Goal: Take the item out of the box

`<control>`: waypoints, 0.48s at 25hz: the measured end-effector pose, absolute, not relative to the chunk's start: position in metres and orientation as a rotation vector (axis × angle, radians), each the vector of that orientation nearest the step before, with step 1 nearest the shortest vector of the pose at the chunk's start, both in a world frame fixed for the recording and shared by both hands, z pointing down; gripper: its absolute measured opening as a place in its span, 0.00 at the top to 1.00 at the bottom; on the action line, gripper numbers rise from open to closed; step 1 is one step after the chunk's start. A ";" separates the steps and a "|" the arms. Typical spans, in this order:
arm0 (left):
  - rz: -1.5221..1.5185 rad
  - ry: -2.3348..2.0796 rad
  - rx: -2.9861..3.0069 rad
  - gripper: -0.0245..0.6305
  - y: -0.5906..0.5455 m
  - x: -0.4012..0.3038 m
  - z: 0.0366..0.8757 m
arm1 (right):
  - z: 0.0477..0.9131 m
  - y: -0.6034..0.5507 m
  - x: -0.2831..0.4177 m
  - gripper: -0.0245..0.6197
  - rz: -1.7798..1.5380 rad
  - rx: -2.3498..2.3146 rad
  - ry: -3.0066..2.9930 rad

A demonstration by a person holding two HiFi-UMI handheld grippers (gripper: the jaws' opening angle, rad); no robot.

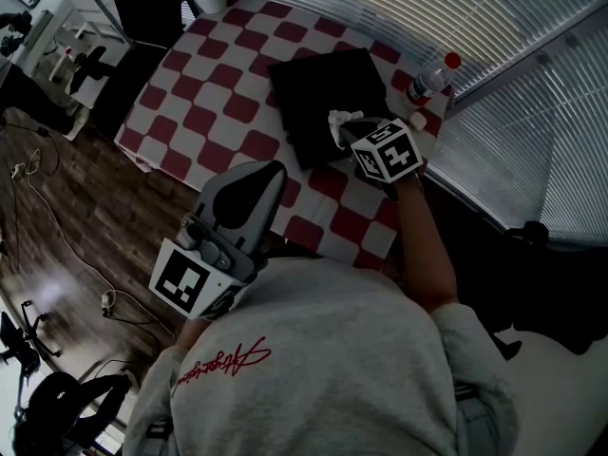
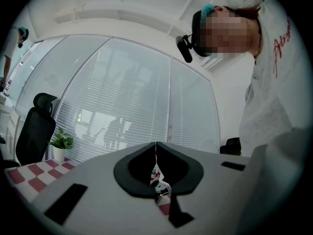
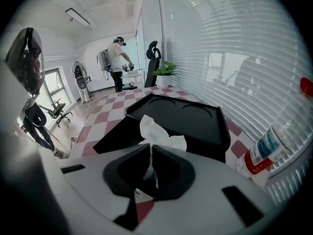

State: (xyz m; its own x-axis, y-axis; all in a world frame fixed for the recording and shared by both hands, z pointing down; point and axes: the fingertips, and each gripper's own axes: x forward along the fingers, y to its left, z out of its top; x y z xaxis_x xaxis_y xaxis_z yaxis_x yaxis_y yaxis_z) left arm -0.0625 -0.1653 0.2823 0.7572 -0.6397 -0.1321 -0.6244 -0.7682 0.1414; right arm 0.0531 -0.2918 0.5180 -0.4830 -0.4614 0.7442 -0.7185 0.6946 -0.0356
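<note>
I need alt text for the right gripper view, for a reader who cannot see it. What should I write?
The right gripper is shut on a white tissue in front of a black box on a red-and-white checked tablecloth. A plastic bottle is at the right, beside window blinds.

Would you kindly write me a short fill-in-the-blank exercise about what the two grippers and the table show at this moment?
1. The right gripper is shut on a white ____ by the black box.
2. The bottle beside the box has a ____ cap.
3. The left gripper, its jaws shut, holds ____.

Missing words: tissue; red; nothing.
</note>
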 end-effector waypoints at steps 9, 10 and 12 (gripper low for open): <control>-0.261 -1.024 2.862 0.94 -0.167 -0.061 0.285 | 0.509 -0.292 0.053 0.92 0.448 0.943 -2.214; -0.260 -1.023 2.862 0.94 -0.167 -0.061 0.285 | 0.509 -0.292 0.054 0.92 0.451 0.947 -2.218; -0.257 -1.021 2.863 0.94 -0.167 -0.060 0.286 | 0.508 -0.292 0.054 0.92 0.461 0.959 -2.229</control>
State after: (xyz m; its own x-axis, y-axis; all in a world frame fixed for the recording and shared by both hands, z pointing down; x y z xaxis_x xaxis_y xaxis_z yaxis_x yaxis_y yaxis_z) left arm -0.0600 -0.1667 0.2856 0.7623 -0.6345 -0.1276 -0.6191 -0.7724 0.1417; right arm 0.0541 -0.2919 0.5083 -0.5140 -0.5081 0.6911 -0.7407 0.6692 -0.0589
